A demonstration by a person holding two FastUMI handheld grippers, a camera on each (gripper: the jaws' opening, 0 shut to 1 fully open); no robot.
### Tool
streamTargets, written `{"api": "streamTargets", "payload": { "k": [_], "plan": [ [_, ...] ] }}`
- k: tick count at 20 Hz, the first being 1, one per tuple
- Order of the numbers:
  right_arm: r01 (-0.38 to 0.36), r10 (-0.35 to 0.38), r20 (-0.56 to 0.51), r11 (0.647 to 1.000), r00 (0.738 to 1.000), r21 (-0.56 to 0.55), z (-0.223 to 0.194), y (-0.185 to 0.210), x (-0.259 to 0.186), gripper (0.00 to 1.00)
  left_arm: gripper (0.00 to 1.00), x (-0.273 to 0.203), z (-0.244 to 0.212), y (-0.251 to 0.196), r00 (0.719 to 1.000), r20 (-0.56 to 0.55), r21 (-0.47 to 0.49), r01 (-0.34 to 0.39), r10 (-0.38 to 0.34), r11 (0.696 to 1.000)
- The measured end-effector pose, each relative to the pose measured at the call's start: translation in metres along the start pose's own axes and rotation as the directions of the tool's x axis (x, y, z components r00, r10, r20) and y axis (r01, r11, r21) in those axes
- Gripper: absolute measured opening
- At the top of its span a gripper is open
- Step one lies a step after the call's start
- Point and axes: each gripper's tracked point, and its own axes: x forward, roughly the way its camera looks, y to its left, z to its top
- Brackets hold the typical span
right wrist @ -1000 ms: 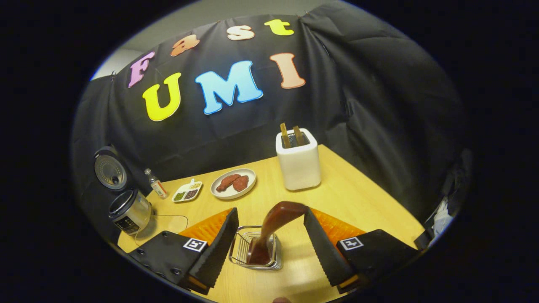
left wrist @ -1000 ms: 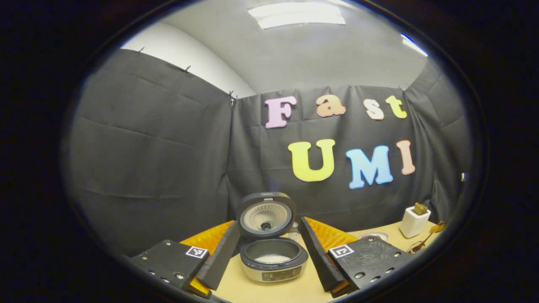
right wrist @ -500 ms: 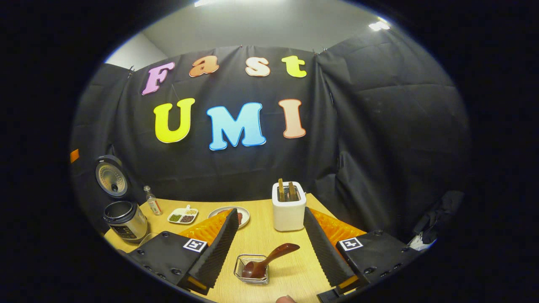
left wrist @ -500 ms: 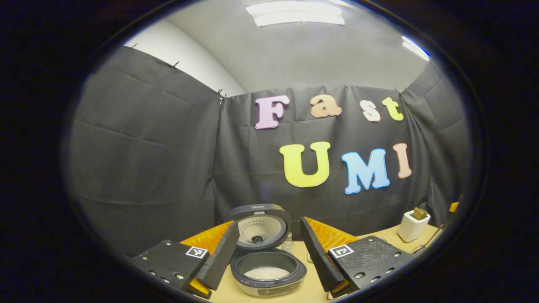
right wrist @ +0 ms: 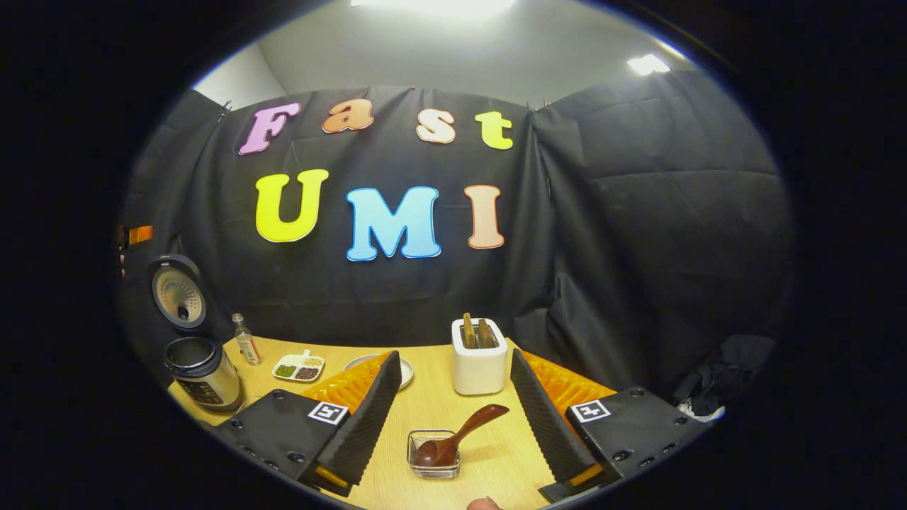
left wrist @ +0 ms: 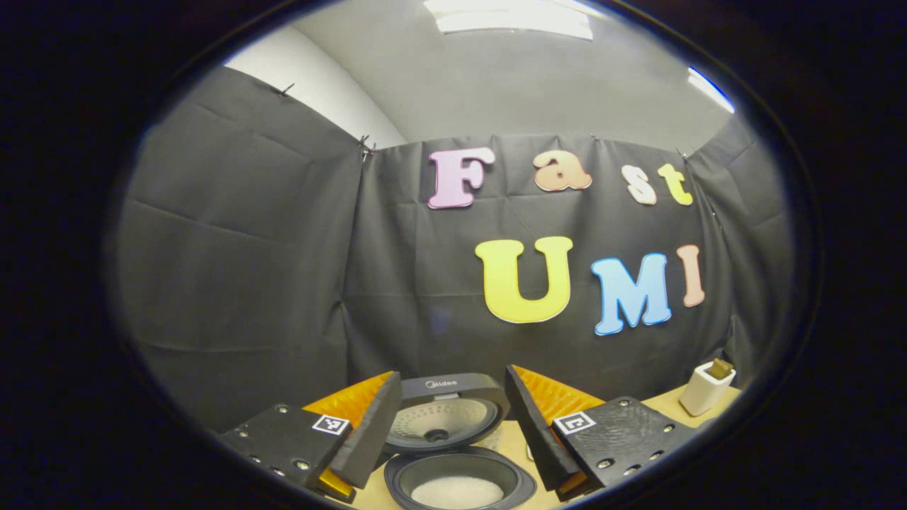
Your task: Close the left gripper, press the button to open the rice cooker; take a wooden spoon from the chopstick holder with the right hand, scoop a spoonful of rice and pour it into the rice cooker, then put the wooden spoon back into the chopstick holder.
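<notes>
Now I'm keeping both hand-held grippers released: the right hand-held gripper (right wrist: pixel 450 432) hovering over the wooden spoon (right wrist: pixel 457 435) resting in its wire chopstick holder (right wrist: pixel 434 455), the left hand-held gripper (left wrist: pixel 453 443) facing the open rice cooker (left wrist: pixel 459 478). Bumping that leaning handle could tip the holder over.

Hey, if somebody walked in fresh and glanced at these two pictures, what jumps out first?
The rice cooker stands open, lid up, white rice in its pot, right ahead of the open left gripper. In the right gripper view, the wooden spoon leans in its wire holder between the open right gripper fingers, untouched.
</notes>
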Motion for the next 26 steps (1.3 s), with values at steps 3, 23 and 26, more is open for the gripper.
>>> {"api": "streamTargets", "payload": {
  "k": [3, 23, 26],
  "plan": [
    [0.027, -0.026, -0.015, 1.000, 1.000, 0.009, -0.007, 0.008, -0.006, 0.98, 0.87, 0.038, -0.004, 0.008, 1.000, 0.002, 0.002, 0.005, -0.005, 1.000],
    [0.057, -0.059, -0.041, 0.997, 0.997, -0.053, -0.020, 0.020, -0.019, 0.93, 0.91, 0.141, -0.087, 0.035, 0.988, -0.151, -0.049, -0.045, 0.038, 0.998],
    [0.045, -0.046, -0.038, 0.998, 0.998, -0.047, -0.020, 0.017, -0.021, 0.98, 0.91, 0.127, -0.090, 0.029, 0.986, -0.166, -0.051, -0.039, 0.030, 0.998]
  ]
}}
